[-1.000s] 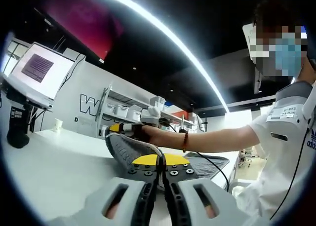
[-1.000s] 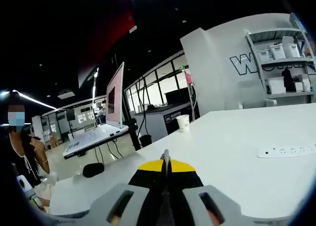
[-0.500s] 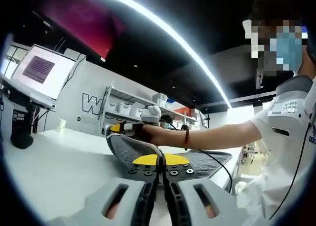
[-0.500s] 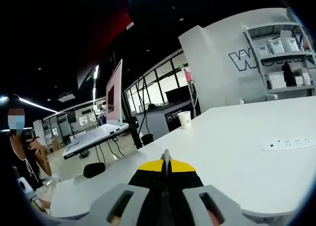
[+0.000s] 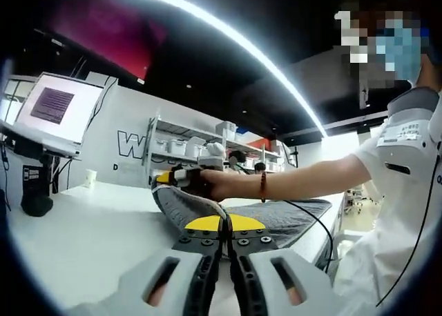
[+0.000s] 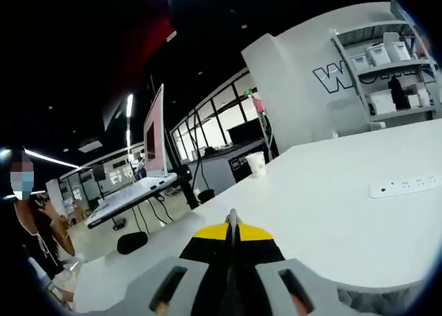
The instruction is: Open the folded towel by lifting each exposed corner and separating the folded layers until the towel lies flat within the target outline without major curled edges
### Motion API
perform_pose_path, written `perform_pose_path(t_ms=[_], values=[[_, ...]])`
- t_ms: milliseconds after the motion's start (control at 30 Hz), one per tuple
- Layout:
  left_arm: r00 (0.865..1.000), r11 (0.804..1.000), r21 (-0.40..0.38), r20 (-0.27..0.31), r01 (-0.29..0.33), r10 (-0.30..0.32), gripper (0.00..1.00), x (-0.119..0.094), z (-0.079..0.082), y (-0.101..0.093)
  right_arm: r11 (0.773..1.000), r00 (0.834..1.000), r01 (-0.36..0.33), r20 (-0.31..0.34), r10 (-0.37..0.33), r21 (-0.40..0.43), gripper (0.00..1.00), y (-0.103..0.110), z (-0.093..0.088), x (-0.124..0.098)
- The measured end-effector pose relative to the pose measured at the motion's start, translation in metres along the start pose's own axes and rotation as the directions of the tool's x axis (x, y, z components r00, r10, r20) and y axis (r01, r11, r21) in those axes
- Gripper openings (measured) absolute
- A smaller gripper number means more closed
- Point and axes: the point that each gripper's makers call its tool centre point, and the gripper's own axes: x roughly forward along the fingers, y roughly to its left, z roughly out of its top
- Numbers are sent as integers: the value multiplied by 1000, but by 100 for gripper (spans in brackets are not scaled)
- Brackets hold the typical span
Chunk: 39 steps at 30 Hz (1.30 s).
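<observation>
A grey towel [image 5: 283, 216] lies spread over the white table [image 5: 83, 226] in the left gripper view. One edge rises as a ridge between the two grippers. My left gripper [image 5: 225, 221] is shut low at the table, and the towel's edge runs into its yellow-tipped jaws. My right gripper [image 5: 168, 177], held in the person's hand [image 5: 210, 185], is shut on a raised corner of the towel a little above the table. In the right gripper view, my right gripper [image 6: 232, 226] shows its jaws pressed together over the table [image 6: 331, 219].
A laptop on a stand [image 5: 55, 109] and a paper cup [image 5: 90, 179] sit at the table's far left. Shelves with boxes [image 5: 186, 147] line the wall. A white power strip [image 6: 407, 186], a cup [image 6: 257, 164] and the laptop [image 6: 138, 185] appear in the right gripper view.
Both views have shifted slightly with the hands. The right gripper has drawn the raised corner a little sideways, and the towel behind it looks stretched wider. Both grippers stay shut.
</observation>
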Motion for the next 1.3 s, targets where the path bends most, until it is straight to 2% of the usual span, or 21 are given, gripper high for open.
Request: perform_pose_path(t_ms=[233, 400, 533, 600, 700, 933, 1000, 1200, 1300], values=[[1000, 1000, 11, -10, 3, -3, 1, 0, -1, -1, 1000, 1000, 0, 0, 0, 17, 0, -1, -3, 1], [1000, 1000, 14, -20, -7, 7, 1, -1, -3, 1, 997, 1000, -17, -1, 17, 76, 0, 2, -9, 2], [1000, 1000, 10, -21, -4, 4, 1, -1, -4, 1, 998, 1000, -12, -9, 13, 65, 0, 1, -11, 3], [1000, 1000, 2, -19, -1, 1, 1, -1, -4, 1, 996, 999, -41, 5, 40, 85, 0, 5, -10, 4], [1000, 1000, 1, -12, 0, 0, 1, -2, -3, 1, 992, 999, -47, 5, 47, 114, 0, 5, -12, 5], [1000, 1000, -5, -17, -4, 4, 1, -3, -5, 2, 992, 999, -50, -16, 52, 120, 0, 4, -22, 6], [1000, 1000, -5, -20, -5, 5, 1, -3, -5, 3, 985, 998, -59, -7, 61, 161, 0, 2, -23, 6], [1000, 1000, -6, -23, -7, 7, 1, -3, -6, 3, 984, 998, -64, -9, 66, 166, 0, 1, -25, 5], [1000, 1000, -9, -30, -7, 7, 1, -3, -8, 3, 983, 997, -66, -30, 73, 169, 2, 2, -30, 5]])
